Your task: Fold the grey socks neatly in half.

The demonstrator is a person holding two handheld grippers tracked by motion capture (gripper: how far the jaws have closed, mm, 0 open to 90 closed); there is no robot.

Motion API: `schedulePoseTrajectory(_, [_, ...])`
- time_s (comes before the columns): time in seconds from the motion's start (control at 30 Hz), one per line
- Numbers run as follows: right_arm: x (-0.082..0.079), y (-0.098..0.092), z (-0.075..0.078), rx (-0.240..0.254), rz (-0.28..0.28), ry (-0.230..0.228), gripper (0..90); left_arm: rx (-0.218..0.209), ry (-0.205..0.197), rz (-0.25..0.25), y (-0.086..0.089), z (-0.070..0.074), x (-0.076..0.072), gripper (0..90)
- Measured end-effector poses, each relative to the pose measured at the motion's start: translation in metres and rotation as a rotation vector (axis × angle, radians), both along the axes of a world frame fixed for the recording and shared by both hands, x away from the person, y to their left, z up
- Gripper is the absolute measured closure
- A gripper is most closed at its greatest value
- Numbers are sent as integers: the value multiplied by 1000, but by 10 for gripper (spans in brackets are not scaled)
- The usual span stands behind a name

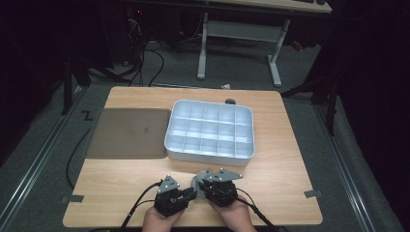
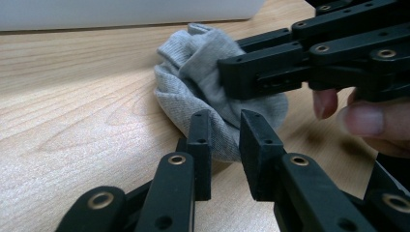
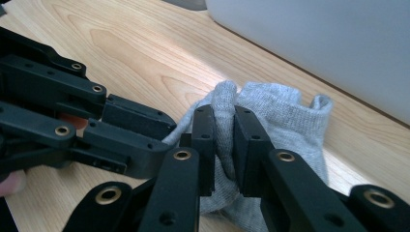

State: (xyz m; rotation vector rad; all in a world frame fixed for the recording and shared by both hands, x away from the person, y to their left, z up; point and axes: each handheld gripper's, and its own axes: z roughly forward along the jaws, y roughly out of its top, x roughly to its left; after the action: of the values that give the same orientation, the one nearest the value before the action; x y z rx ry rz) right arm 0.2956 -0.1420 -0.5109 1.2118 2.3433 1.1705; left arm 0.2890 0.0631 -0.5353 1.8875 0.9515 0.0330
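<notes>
A bunched grey sock (image 1: 197, 180) lies on the wooden table near its front edge, between my two grippers. In the left gripper view my left gripper (image 2: 225, 140) pinches the near lower edge of the sock (image 2: 193, 82), with fabric between its jaws. My right gripper (image 2: 222, 72) comes in from the upper right and bites the sock's top. In the right gripper view my right gripper (image 3: 225, 145) is shut on an upright fold of the sock (image 3: 285, 121), and my left gripper (image 3: 167, 133) meets the cloth from the left. From above, the left gripper (image 1: 192, 194) and the right gripper (image 1: 202, 186) point at each other.
A white tray (image 1: 208, 155) divided into several compartments stands just behind the sock, mid-table. A flat grey-brown mat (image 1: 129, 133) lies to its left. The table's front edge runs just below the person's hands. A desk frame and cables stand on the floor beyond the table.
</notes>
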Motion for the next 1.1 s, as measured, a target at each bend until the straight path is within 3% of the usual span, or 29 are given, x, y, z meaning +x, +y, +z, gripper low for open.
schedulePoseTrajectory(0.1, [2,1,0,13,5,8,786,0,0,0,0,0,0,752])
schedulePoseTrajectory(0.13, [2,1,2,40,15,6,737,1,-1,0,0,0,0,751])
schedulePoseTrajectory(0.3, [-4,-7,17,67,11,-40,680,1,1,1,0,0,0,744])
schedulePoseTrajectory(0.33, [-6,-11,22,62,0,-64,679,2,1,2,0,-1,0,742])
schedulePoseTrajectory(0.43, [-11,-19,24,40,-9,-78,675,3,0,1,0,-1,0,738])
schedulePoseTrajectory(0.6, [-15,-21,12,9,8,-45,657,2,0,3,0,-1,0,738])
schedulePoseTrajectory(0.67, [-13,-17,2,-25,11,-38,653,2,-3,3,-1,-1,0,739])
schedulePoseTrajectory(0.7, [-12,-16,1,-35,7,-41,676,2,-3,3,-1,-1,0,740])
schedulePoseTrajectory(0.77, [-9,-15,-1,-63,-7,-50,847,2,-4,3,-1,-1,0,744])
schedulePoseTrajectory(0.8, [-8,-15,-1,-62,-12,-54,885,2,-4,3,-1,-1,0,747])
schedulePoseTrajectory(1.1, [-12,-6,20,26,39,-89,890,6,-11,0,-2,0,0,758])
